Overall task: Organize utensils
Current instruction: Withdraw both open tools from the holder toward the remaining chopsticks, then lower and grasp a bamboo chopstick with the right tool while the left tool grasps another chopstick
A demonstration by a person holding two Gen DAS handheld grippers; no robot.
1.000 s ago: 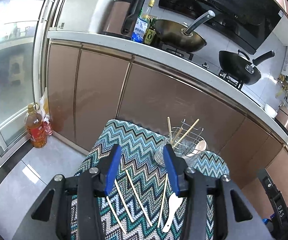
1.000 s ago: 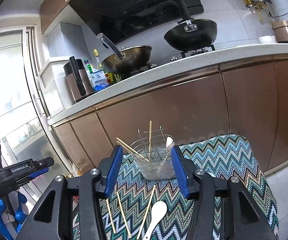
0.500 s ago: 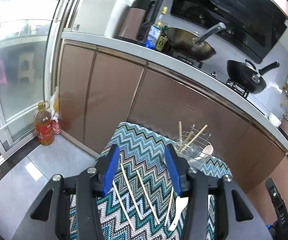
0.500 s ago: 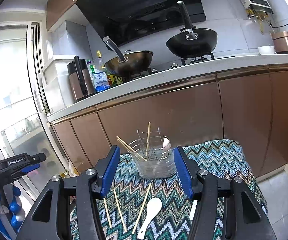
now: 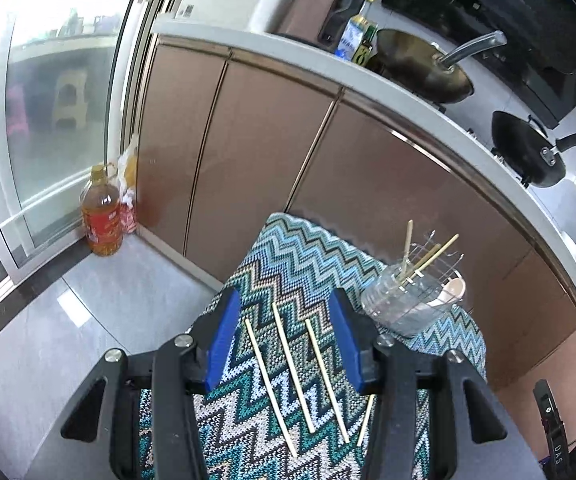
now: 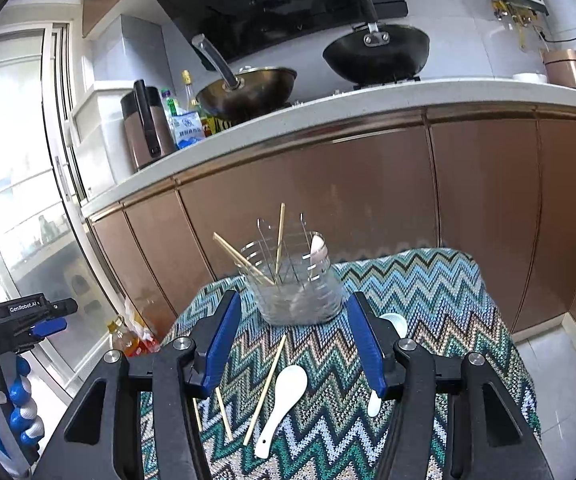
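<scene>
Three loose chopsticks (image 5: 292, 368) lie side by side on the zigzag cloth (image 5: 300, 248), below and between the blue fingers of my left gripper (image 5: 284, 294), which is open and empty. A fourth chopstick (image 5: 366, 420) shows by its right finger. The clear utensil holder (image 5: 412, 304) stands further right with chopsticks and a spoon in it. My right gripper (image 6: 295, 298) is open and empty, facing the holder (image 6: 296, 292). Beneath it lie a white spoon (image 6: 284, 404) and chopsticks (image 6: 266, 388). A second spoon (image 6: 394, 322) is partly hidden behind its right finger.
Brown cabinets (image 6: 368, 208) rise just behind the small table, under a counter with two woks (image 6: 376, 54), a kettle and bottles. An oil bottle (image 5: 102, 216) stands on the floor by the glass door. A gloved hand (image 6: 16, 412) holds the left gripper at far left.
The left gripper moved down and sideways, so the three chopsticks now lie between its fingers instead of only low in view. The right gripper sank slightly; a second spoon came into view.
</scene>
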